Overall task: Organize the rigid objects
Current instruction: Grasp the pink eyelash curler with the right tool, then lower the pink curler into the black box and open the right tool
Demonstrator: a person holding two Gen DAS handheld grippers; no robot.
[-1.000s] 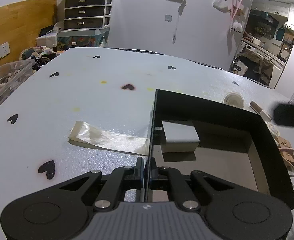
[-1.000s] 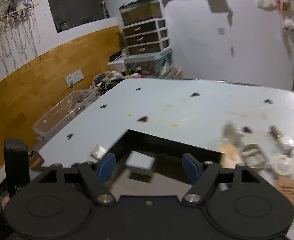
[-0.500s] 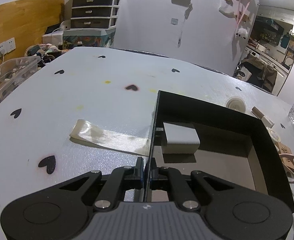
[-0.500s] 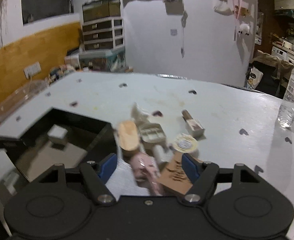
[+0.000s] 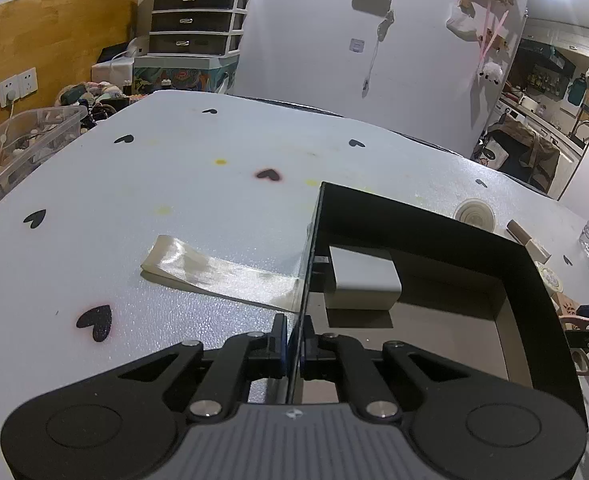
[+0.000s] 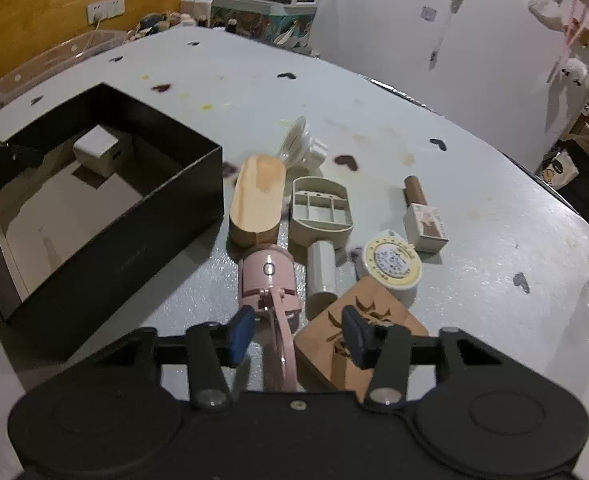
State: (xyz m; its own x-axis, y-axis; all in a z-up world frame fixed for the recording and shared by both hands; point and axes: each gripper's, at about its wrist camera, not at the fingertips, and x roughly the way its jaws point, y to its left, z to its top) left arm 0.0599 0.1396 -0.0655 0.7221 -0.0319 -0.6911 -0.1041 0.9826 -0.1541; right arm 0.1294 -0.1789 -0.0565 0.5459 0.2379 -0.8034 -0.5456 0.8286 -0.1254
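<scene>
My left gripper [image 5: 293,346] is clamped on the near left wall of the black box [image 5: 446,226], which sits on the white table [image 5: 174,184] with a small grey block [image 5: 362,276] inside at its far left corner. My right gripper [image 6: 298,334] straddles the thin handle of a pink device [image 6: 269,280] lying just right of the box; its jaws have just been closing, and the pads stand apart from the handle. A wooden brush [image 6: 258,196], a beige soap tray [image 6: 320,210] and a round tape measure [image 6: 392,262] crowd beyond.
</scene>
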